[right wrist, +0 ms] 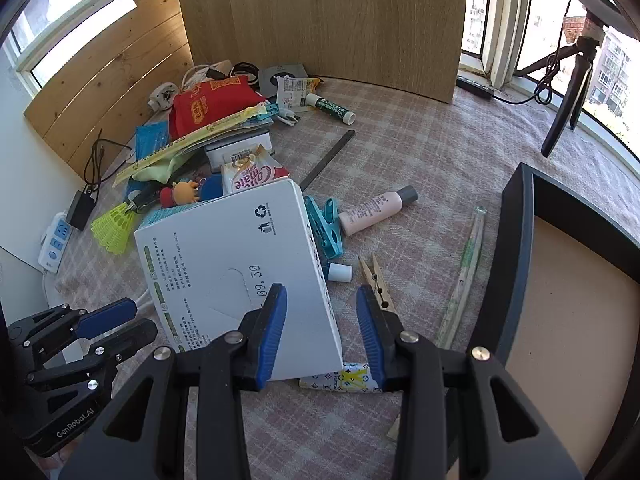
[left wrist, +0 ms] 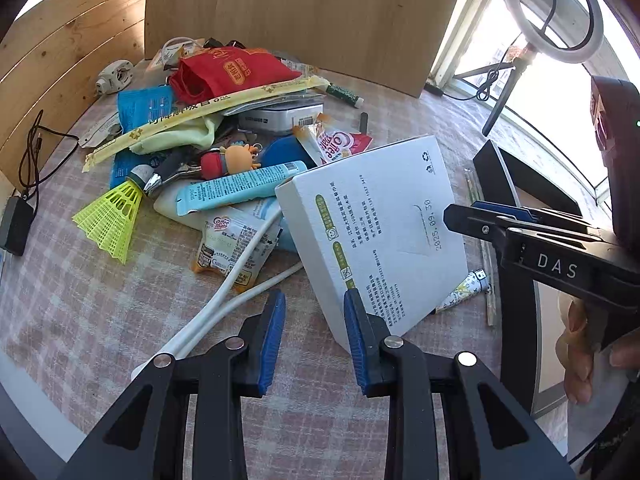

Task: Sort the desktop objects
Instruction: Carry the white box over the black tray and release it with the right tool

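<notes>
**White box propped on clutter, both claws empty beside it**

While the white box [right wrist: 236, 276] leans tilted on the desk [right wrist: 420, 168], its far edge rests on the pile around the blue tube [left wrist: 240, 188] and its near corner sits down on the checked cloth. Left claw [left wrist: 314, 336] stands part open, nothing between the pads, its right pad just at the box's lower corner. Right claw [right wrist: 322, 328] stands wider, also empty, straddling the box's right edge, with the left pad over the printed face. Box looks like thin card: probably light, stiff on the edges, faces may dent if squeezed mid-panel. Smooth printed surface could slip. Best hold is likely across the narrow side wall near a corner, not the broad face. Black tray [right wrist: 516, 240] sits to the right, a likely drop spot. Patterned small tube [right wrist: 340, 380] lies under the box's near corner and may drag along.
</notes>
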The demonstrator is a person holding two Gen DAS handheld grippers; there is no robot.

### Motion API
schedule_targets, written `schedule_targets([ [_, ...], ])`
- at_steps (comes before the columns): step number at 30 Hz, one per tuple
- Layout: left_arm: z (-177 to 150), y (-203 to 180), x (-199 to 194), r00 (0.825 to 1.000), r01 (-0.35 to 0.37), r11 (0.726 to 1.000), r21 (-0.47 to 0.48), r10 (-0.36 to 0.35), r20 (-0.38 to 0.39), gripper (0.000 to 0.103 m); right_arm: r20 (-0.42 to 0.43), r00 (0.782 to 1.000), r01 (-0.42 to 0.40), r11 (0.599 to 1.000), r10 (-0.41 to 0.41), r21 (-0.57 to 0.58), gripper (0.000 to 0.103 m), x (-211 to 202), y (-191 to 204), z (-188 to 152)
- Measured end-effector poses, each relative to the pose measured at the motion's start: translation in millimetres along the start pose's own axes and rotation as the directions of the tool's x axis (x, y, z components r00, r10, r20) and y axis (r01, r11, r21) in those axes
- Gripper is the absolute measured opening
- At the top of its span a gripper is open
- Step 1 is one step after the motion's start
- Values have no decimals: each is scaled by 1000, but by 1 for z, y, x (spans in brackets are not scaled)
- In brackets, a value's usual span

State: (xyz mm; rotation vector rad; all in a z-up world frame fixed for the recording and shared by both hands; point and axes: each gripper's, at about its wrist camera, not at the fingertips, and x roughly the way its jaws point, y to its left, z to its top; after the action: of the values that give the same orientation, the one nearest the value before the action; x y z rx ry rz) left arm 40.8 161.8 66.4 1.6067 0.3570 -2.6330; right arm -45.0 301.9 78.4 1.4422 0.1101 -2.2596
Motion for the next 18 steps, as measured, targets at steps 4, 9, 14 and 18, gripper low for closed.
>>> schedule_targets([
  [4,4,-6,8,1000,-2,1000,-12,2,0,28,-20,998,-57,998,57,-16,36,12,-4,7],
  [9,9,-11,12,1000,15,1000,-7,-16,-17,30,-46,989,-140,990,139,-14,36,20,-5,16],
  [14,14,-5,11,1000,17,999,-27,-18,-15,30,-55,988,-150,987,147,-52,40,23,2,21],
  [18,18,-7,6,1000,-1,1000,-28,1,-3,29,-60,985,-165,985,161,-55,40,23,2,22],
])
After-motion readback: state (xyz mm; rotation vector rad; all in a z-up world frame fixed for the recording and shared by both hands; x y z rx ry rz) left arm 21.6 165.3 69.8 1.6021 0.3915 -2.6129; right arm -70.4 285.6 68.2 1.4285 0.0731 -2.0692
